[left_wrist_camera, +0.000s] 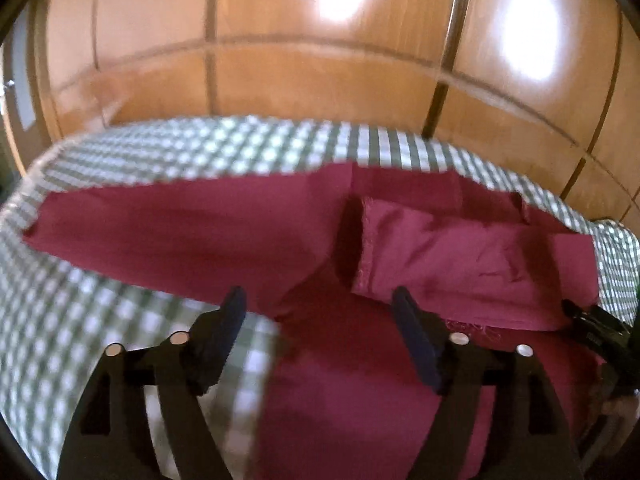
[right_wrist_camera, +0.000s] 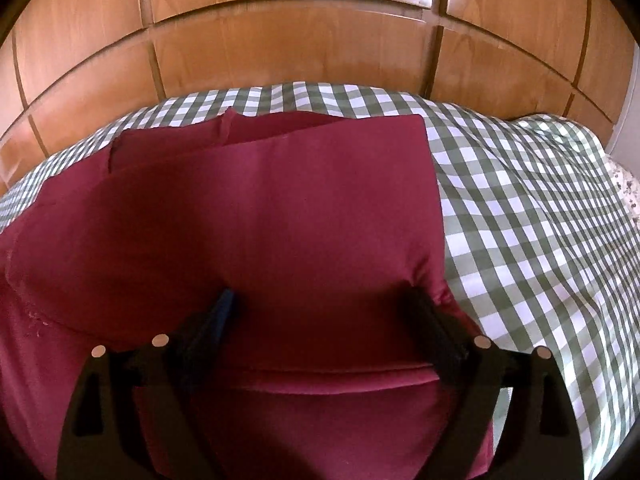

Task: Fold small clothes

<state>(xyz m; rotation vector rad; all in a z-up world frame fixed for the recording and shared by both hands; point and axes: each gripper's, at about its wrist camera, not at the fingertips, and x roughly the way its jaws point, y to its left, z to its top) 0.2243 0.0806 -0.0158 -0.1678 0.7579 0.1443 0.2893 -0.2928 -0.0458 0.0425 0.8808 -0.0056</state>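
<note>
Right wrist: garment [right_wrist_camera: 280, 208] edge beside bare checkered cloth [right_wrist_camera: 520, 220].

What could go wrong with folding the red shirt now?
1. The folded flap of the red shirt lies loose and wrinkled, with both grippers open, so it might flop open.
2. The right gripper straddles a puffed-up edge; closing there could bunch the cloth.
3. The checked sheet underneath could get pinched too.

a home bedroom, by the look: bed under a green-and-white checked sheet [right_wrist_camera: 520, 208], glossy wooden wardrobe doors [right_wrist_camera: 280, 52] just behind, a maroon garment [right_wrist_camera: 280, 208] spread on top.
</note>
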